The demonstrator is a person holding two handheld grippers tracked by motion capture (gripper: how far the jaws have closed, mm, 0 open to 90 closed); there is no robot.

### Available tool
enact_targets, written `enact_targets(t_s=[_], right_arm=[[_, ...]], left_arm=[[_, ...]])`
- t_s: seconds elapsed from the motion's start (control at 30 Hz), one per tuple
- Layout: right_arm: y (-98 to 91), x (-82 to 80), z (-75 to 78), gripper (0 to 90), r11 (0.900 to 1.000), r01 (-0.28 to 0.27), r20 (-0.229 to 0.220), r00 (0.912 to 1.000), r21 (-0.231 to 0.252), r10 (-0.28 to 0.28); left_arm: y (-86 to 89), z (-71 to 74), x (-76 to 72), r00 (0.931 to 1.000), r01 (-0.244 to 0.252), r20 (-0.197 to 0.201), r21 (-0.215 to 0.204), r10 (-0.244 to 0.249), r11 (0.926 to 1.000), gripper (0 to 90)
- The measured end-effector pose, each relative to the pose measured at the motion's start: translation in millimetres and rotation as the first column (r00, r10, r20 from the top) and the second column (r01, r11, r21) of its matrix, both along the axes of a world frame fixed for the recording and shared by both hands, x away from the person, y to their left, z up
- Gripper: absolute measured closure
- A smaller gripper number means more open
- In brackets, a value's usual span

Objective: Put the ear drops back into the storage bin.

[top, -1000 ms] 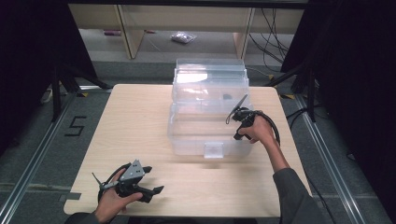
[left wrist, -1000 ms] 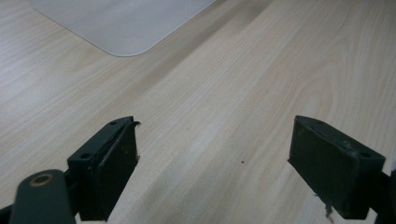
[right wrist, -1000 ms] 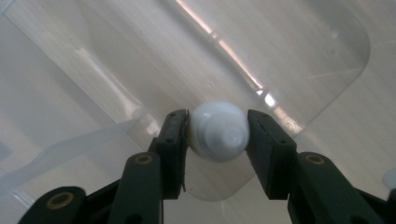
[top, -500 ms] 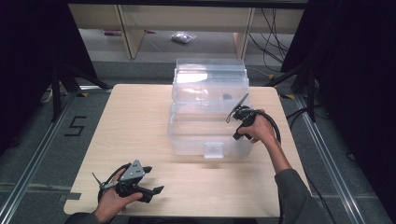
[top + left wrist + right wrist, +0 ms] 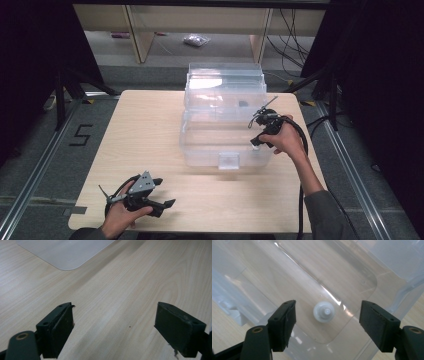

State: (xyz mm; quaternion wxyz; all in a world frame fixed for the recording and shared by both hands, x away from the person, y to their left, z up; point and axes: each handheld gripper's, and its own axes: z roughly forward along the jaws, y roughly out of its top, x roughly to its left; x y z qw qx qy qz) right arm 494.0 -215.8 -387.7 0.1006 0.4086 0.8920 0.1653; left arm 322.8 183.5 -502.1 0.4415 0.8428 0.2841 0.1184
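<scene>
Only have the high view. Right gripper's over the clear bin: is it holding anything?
Observer: No. In the right gripper view, the right gripper has its jaws open, and they have just been opening. Nothing is gripped between them.
Operator: What's under it, then?
Observer: A small white round piece lies on the floor of the clear bin, below the gap between the jaws. Neither jaw touches it.
Operator: And the left one?
Observer: In the left gripper view, the left gripper is open with nothing between its jaws, over the bare wooden table.
</scene>
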Motion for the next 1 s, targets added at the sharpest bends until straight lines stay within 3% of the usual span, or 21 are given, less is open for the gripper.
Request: enact_targets(t_s=[0.07, 0.27, 0.4, 0.5, 0.57, 0.6, 0.67, 0.73, 0.8, 0.9, 1.0], right_arm=[[-3.6, -4.0, 2.3, 29.2, 0.9995, -0.03, 0.026, 0.9992, 0.011, 0.03], [-3.6, -25.1, 9.3, 26.8, 0.9984, -0.016, 0.05, 0.9987, 0.054, 0.013], [-1.3, -39.3, 10.1, 26.8, 0.9942, -0.049, 0.089, 0.9952, 0.095, 0.041], [1.1, -48.8, 11.5, 26.7, 0.9922, -0.046, 0.089, 0.9954, 0.116, 0.036], [1.2, -53.4, 11.5, 26.5, 0.9899, -0.073, 0.109, 0.9922, 0.122, 0.06], [3.1, -57.5, 11.4, 26.5, 0.9902, -0.058, 0.099, 0.994, 0.127, 0.045], [2.6, -61.5, 9.3, 26.0, 0.9864, -0.1, 0.124, 0.9887, 0.131, 0.084], [4.3, -66.9, 7.0, 25.9, 0.9859, -0.098, 0.126, 0.9887, 0.136, 0.081], [2.8, -69.6, 4.2, 25.8, 0.9824, -0.121, 0.153, 0.9832, 0.142, 0.099], [3.2, -75.4, -1.7, 26.1, 0.9787, -0.114, 0.165, 0.9825, 0.171, 0.085], [5.4, -78.6, -4.6, 26.0, 0.9817, -0.091, 0.131, 0.9889, 0.167, 0.069]], left_arm=[[-0.9, -0.6, -0.5, 1.0, -0.006, -0.006, -0.015, 0.005, 0.9999, 14.8], [-1.1, -0.6, -0.5, 1.0, -0.006, -0.006, -0.013, 0.006, 0.9999, 14.8], [-0.8, -0.4, -0.5, 1.0, -0.004, -0.005, -0.009, 0.004, 1.0, 14.8], [-1.1, -0.7, -0.5, 1.0, -0.006, -0.006, -0.013, 0.006, 0.9999, 14.8], [-1.0, -0.6, -0.5, 1.0, -0.007, -0.006, -0.015, 0.006, 0.9999, 14.8], [-0.9, -0.6, -0.4, 1.0, -0.006, -0.006, -0.014, 0.006, 0.9999, 14.8], [-0.9, -0.6, -0.5, 1.0, -0.007, -0.006, -0.014, 0.006, 0.9999, 14.8], [-1.1, -0.6, -0.6, 1.0, -0.006, -0.007, -0.014, 0.006, 0.9999, 14.8], [-1.0, -0.6, -0.5, 1.0, -0.006, -0.006, -0.014, 0.006, 0.9999, 14.8], [0.1, -0.9, 0.3, 1.0, -0.001, 0.007, -0.003, 0.001, 1.0, 14.8], [-0.9, -0.3, -0.6, 1.0, -0.003, -0.004, -0.01, 0.003, 0.9999, 14.8]])
